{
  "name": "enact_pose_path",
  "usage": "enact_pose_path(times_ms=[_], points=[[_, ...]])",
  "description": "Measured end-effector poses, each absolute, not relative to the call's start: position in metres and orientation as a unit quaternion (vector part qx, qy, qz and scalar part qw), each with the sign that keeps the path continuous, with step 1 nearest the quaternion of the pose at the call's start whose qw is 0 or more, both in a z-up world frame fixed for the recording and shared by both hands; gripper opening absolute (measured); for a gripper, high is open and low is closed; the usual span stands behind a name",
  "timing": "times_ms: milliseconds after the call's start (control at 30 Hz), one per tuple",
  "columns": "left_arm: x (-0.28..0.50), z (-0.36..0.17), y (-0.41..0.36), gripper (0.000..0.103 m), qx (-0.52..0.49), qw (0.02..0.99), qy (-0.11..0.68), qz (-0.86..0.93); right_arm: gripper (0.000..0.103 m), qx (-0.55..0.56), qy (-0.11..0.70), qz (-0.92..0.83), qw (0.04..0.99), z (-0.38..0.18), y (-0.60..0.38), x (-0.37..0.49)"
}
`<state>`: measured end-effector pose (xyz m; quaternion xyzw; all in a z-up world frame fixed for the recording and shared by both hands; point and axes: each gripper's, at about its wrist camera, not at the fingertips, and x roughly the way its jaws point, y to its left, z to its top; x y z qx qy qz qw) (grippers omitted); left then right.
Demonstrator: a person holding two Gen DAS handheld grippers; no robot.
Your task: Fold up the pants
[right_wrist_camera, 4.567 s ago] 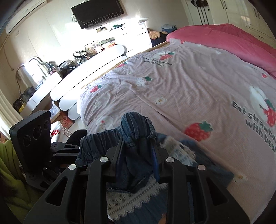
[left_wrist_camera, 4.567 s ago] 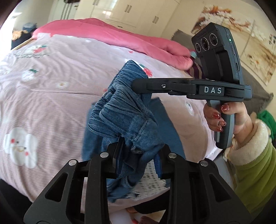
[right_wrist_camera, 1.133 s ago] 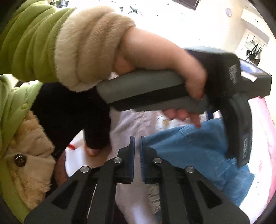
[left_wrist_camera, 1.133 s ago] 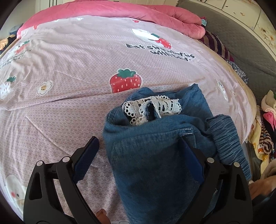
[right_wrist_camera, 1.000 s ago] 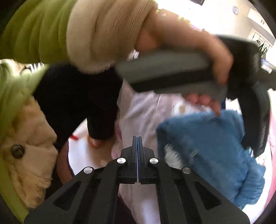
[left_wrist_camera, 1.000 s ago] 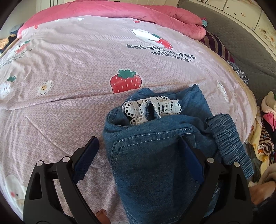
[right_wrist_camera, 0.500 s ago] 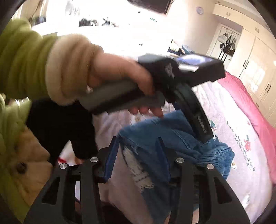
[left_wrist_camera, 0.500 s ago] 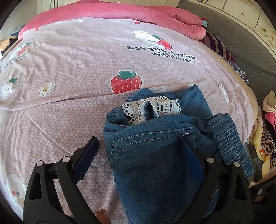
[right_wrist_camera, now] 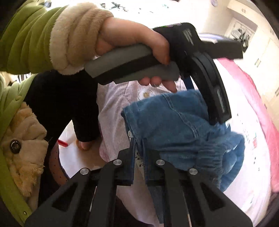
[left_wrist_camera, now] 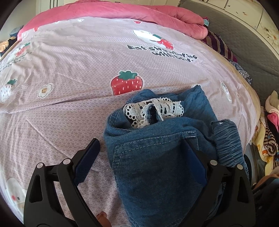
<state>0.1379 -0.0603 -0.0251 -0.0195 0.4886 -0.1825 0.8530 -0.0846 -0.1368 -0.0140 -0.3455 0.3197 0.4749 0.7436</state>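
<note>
Denim pants (left_wrist_camera: 160, 165), folded into a thick bundle, lie near the edge of a bed covered by a pale pink sheet (left_wrist_camera: 69, 73) printed with strawberries and flowers. In the left wrist view, the left tongs (left_wrist_camera: 141, 153) stand wide open, the left finger over bare sheet and the right finger over the bundle's top layer, with much of the pants between them. White lace trim (left_wrist_camera: 153, 110) pokes out of the fold just beyond the fingers, and a gathered waistband (left_wrist_camera: 228, 141) curls at the bundle's right side. A rose-pink duvet (left_wrist_camera: 122, 12) is heaped along the far end of the bed.

In the right wrist view, a green sleeve with a cream fleece cuff (right_wrist_camera: 69, 35) fills the upper left, and the left hand (right_wrist_camera: 132, 43) grips the grey handle of the left tongs above the pants. Lower down, the right tongs (right_wrist_camera: 138, 141) have just been closing and are now pinched on the near edge of the denim bundle, where a strip of lace shows between the blue pads. The pants spread to the right of them across the sheet.
</note>
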Motion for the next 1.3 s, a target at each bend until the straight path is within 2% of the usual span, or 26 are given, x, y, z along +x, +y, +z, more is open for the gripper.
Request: enact_pose_path(times_ms=[267, 333, 400, 533, 667, 1300], points=[[0.136, -0.023, -0.062, 0.088, -0.016, 0.856, 0.484, -0.18, 0.013, -0.272, 0.331, 0.465, 0.774, -0.01, -0.149, -0.08], [0.134, -0.022, -0.062, 0.088, -0.014, 0.858, 0.481, -0.181, 0.018, -0.251, 0.326, 0.467, 0.783, 0.002, -0.156, -0.082], [0.132, -0.02, -0.062, 0.088, -0.012, 0.86, 0.478, -0.179, 0.029, -0.23, 0.32, 0.465, 0.793, 0.014, -0.161, -0.084], [0.131, -0.016, -0.063, 0.088, -0.014, 0.861, 0.474, -0.182, 0.031, -0.212, 0.309, 0.451, 0.81, 0.033, -0.17, -0.087], [0.125, -0.01, -0.066, 0.088, -0.014, 0.864, 0.466, -0.19, 0.037, -0.193, 0.314, 0.427, 0.826, 0.044, -0.178, -0.086], [0.081, 0.033, -0.059, 0.09, -0.013, 0.891, 0.417, -0.181, 0.076, -0.12, 0.292, 0.356, 0.88, 0.064, -0.213, -0.088]])
